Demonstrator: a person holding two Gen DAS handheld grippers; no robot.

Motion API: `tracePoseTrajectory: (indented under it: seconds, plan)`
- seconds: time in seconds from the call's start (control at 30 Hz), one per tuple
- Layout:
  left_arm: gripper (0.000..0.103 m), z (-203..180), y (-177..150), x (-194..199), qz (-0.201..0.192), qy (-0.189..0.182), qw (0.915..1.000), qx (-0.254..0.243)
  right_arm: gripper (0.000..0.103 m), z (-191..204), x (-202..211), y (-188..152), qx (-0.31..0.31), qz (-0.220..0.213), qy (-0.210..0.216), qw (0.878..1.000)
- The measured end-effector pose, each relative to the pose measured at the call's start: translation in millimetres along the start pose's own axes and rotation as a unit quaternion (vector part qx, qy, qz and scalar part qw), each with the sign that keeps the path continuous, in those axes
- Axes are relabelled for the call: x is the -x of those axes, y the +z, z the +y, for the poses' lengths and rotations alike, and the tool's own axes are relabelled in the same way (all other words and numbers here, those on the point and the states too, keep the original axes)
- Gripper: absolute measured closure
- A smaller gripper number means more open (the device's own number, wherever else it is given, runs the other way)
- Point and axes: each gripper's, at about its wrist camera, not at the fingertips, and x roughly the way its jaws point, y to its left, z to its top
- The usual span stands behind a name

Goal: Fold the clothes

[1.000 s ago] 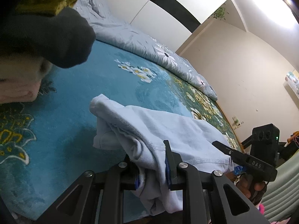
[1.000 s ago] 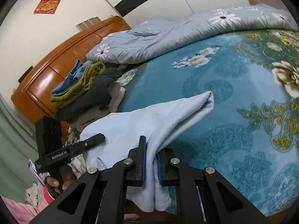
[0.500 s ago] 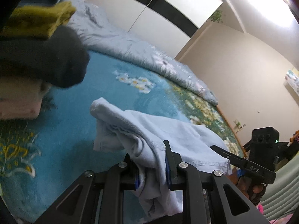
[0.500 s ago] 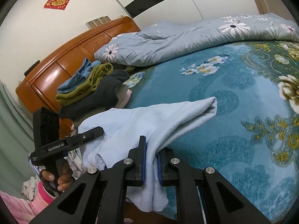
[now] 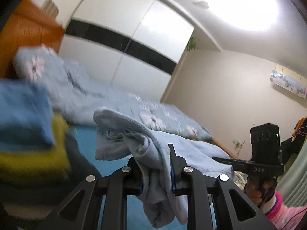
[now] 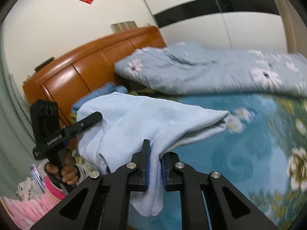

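Stacked clothes (image 5: 28, 134) sit at the far left of my left wrist view, blurred: a blue piece on top, a yellow-green one under it, something dark below that. I take this pile as my landmark. Behind it stands the wooden headboard (image 6: 80, 72), and to its right a grey-blue floral quilt (image 6: 211, 71) lies bunched along the bed.

Just right of the pile, I have my left hand-held gripper (image 5: 156, 170) clenched on a bunched edge of the light blue garment (image 5: 145, 143). Its blue-padded fingers (image 5: 172, 174) press the cloth from both sides, and a loose fold hangs down below them. From there the garment stretches away to the right, lifted clear of the teal floral bedspread (image 6: 239, 153), with one folded corner sticking out towards the quilt.

Further right of the pile, my right hand-held gripper (image 6: 154, 164) is likewise clamped on the same garment, gripping another edge, with a hem dangling beneath the pads. In the right wrist view the cloth drapes between both tools and hides most of the pile; only a strip of the blue piece shows behind it.

A person's hand (image 6: 65, 170) in a pink sleeve (image 6: 28, 209) holds the left tool's handle.
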Motion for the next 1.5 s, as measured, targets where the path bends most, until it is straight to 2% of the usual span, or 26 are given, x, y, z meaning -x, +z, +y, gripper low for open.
tracePoseTrajectory:
  seconds: [0.17, 0.3, 0.4, 0.5, 0.63, 0.8, 0.87, 0.93, 1.03, 1.07, 1.13, 1.27, 1.33, 1.43, 1.5]
  plan:
    - [0.082, 23.1, 53.1, 47.9, -0.060, 0.059, 0.9960, -0.031, 0.093, 41.9, -28.1, 49.7, 0.031, -0.025, 0.046, 0.998]
    - [0.082, 53.2, 83.6, 67.7, -0.069, 0.111, 0.9910, -0.027, 0.093, 76.2, -71.6, 81.3, 0.056, -0.023, 0.090, 0.994]
    - [0.082, 77.8, 99.8, 76.3, -0.079, 0.143, 0.9860, -0.032, 0.093, 97.2, -104.7, 104.1, 0.062, -0.013, 0.100, 0.993]
    - [0.082, 97.6, 112.2, 80.8, -0.089, 0.172, 0.9800, -0.044, 0.093, 121.6, -130.0, 122.0, 0.073, -0.022, 0.110, 0.991]
    - [0.082, 139.8, 118.6, 97.0, -0.087, 0.204, 0.9748, -0.018, 0.093, 142.1, -167.3, 132.7, 0.069, -0.022, 0.119, 0.990]
    - [0.082, 196.2, 95.1, 93.6, -0.060, 0.243, 0.9676, 0.032, 0.093, 143.0, -223.9, 119.8, 0.032, 0.013, 0.112, 0.993]
    - [0.082, 219.2, 84.1, 88.0, -0.038, 0.252, 0.9651, 0.061, 0.093, 136.2, -245.1, 107.5, 0.005, 0.037, 0.109, 0.993]
    - [0.082, 227.5, 72.6, 86.3, -0.035, 0.253, 0.9645, 0.066, 0.093, 128.4, -258.8, 96.2, -0.015, 0.055, 0.105, 0.993]
    - [0.079, 238.5, 67.3, 93.3, -0.039, 0.236, 0.9669, 0.088, 0.092, 116.4, -264.1, 87.3, -0.036, 0.066, 0.109, 0.991]
    - [0.079, 238.0, 65.2, 94.7, -0.038, 0.230, 0.9676, 0.096, 0.089, 112.0, -264.1, 85.6, -0.043, 0.069, 0.112, 0.990]
    - [0.078, 243.6, 62.5, 91.4, -0.034, 0.230, 0.9674, 0.101, 0.076, 103.2, -265.8, 83.9, -0.059, 0.074, 0.114, 0.989]
    - [0.077, 244.0, 60.0, 85.0, -0.023, 0.235, 0.9669, 0.097, 0.071, 91.3, -271.5, 77.9, -0.074, 0.087, 0.108, 0.987]
    - [0.076, 241.3, 60.7, 87.7, -0.021, 0.234, 0.9665, 0.102, 0.063, 87.0, -270.3, 78.1, -0.080, 0.088, 0.107, 0.987]
    - [0.068, 235.7, 64.3, 96.0, -0.024, 0.240, 0.9631, 0.119, 0.059, 81.6, -265.4, 79.8, -0.089, 0.088, 0.108, 0.986]
    - [0.055, 227.9, 64.6, 105.7, -0.046, 0.252, 0.9581, 0.129, 0.059, 79.1, -258.8, 82.2, -0.093, 0.088, 0.113, 0.985]
